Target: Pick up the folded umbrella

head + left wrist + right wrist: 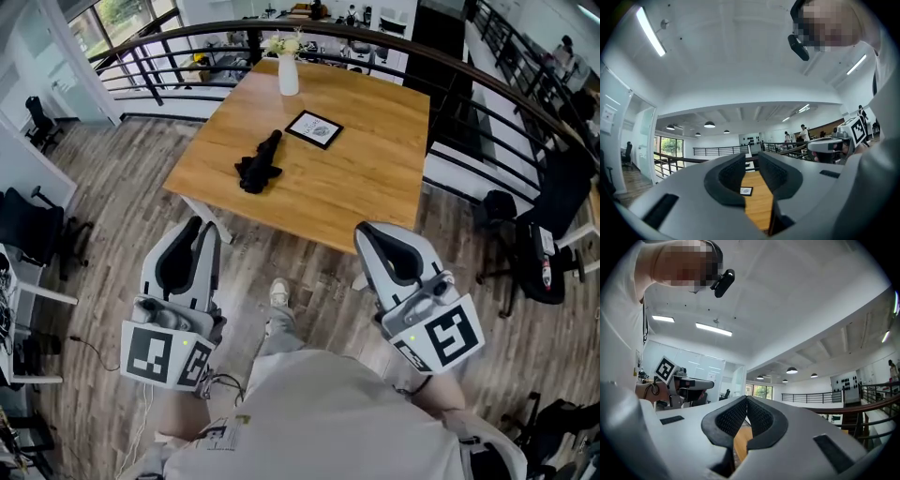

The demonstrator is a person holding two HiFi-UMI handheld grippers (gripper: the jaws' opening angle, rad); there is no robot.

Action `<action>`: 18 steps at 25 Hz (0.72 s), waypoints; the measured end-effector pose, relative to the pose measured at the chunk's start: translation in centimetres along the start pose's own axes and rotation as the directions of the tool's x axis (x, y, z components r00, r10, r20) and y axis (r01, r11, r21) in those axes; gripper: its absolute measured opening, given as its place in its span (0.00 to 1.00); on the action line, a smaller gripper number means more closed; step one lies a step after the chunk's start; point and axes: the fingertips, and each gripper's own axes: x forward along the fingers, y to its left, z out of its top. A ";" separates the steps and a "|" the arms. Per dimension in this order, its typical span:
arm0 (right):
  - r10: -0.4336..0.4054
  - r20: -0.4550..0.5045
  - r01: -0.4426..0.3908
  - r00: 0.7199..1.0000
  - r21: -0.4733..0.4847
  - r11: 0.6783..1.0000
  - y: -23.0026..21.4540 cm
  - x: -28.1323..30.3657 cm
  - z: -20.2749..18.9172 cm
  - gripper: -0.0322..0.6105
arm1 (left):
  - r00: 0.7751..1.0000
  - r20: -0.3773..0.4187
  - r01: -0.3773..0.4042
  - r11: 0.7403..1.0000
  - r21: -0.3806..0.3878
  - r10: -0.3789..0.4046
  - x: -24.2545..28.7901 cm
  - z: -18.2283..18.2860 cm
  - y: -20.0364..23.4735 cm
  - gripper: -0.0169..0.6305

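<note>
Note left tongs (204, 230) slightly apart, empty; right tongs (367, 232) closed tip to tip, empty. Find folded umbrella (260, 164) lying on the wooden surface (375, 150), well ahead of both, nearer the left. Expect light, limp fabric round a stiff shaft; clamp mid-bundle across the shaft, not loose folds.

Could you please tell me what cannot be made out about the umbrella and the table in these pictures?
Umbrella, head view: too small and dark to show its strap or handle.
Umbrella, both gripper views: hidden behind the jaws of the left gripper and right gripper.
Card, head view: print too small to read.
Table, right gripper view: only a sliver shows between the jaws.
</note>
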 end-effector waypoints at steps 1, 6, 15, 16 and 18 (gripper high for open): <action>-0.008 -0.006 0.008 1.000 -0.003 1.000 -0.6 0.9 -0.3 0.10 | 1.000 0.010 -0.002 1.000 -0.009 0.002 1.0 0.0 0.9 0.21; -0.035 -0.030 0.035 0.999 0.005 0.999 -4.1 6.7 -1.5 0.10 | 1.000 0.001 -0.024 0.999 -0.022 0.024 6.6 -1.0 6.3 0.29; -0.044 -0.063 0.045 0.997 0.007 0.999 -9.9 19.8 -2.9 0.10 | 0.998 -0.046 0.034 0.999 -0.026 -0.036 16.9 -3.1 15.4 0.34; -0.048 -0.067 0.048 0.997 0.006 0.999 -10.4 21.2 -3.1 0.10 | 0.998 -0.049 0.038 0.999 -0.027 -0.039 17.8 -3.4 16.6 0.34; -0.053 -0.074 0.054 0.996 0.008 0.999 -11.2 23.7 -3.6 0.10 | 0.998 -0.052 0.044 0.999 -0.029 -0.046 19.6 -3.9 18.7 0.34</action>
